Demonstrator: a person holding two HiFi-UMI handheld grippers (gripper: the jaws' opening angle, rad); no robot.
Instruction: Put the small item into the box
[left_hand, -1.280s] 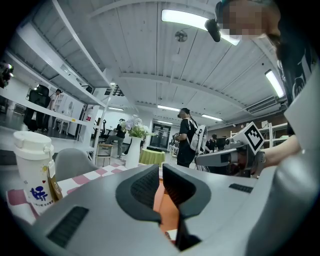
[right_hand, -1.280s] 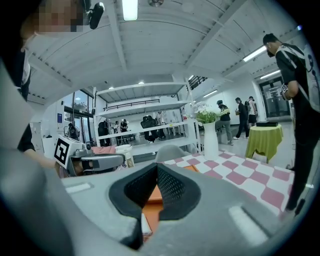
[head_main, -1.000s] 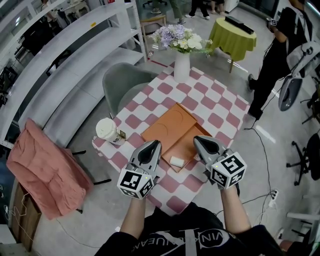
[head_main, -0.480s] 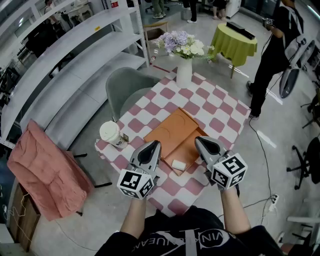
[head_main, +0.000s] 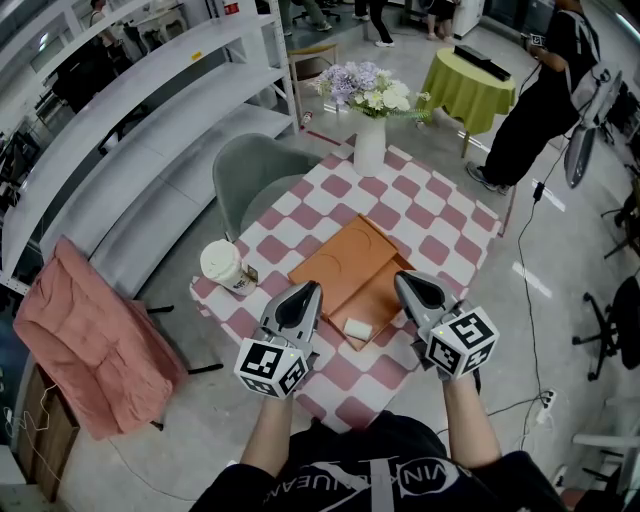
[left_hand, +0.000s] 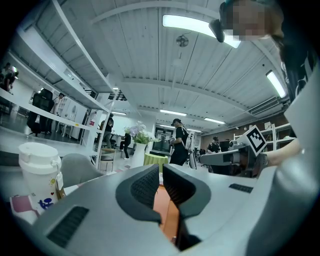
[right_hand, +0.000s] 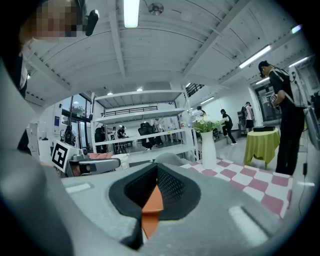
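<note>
Jaws, right gripper (right_hand: 156, 169): closed pad to pad, nothing held, only an orange sliver of the box showing below the pads. Jaws, left gripper (left_hand: 161, 169): drawn together at the tips, likewise empty, with orange visible through the slit lower down. Both grippers are held near level over the near edge of the table (head_main: 445, 232), one at each side of the box's near corner. Item (head_main: 357, 329): small, white, oblong, lying on the near panel of the box (head_main: 345, 262), between the two grippers and touched by neither. Box: flat, orange, in two panels, the far one marked with a curved line. Whether the near panel is the tray or an opened lid cannot be told. Status, as a judgement: if the near panel is the tray, the item is already in place and only closing may be left; if it is the lid, the pick and the placing are not yet done. Also on the table: cup (head_main: 222, 266) at the left edge, vase (head_main: 370, 148) with flowers at the far end.
</note>
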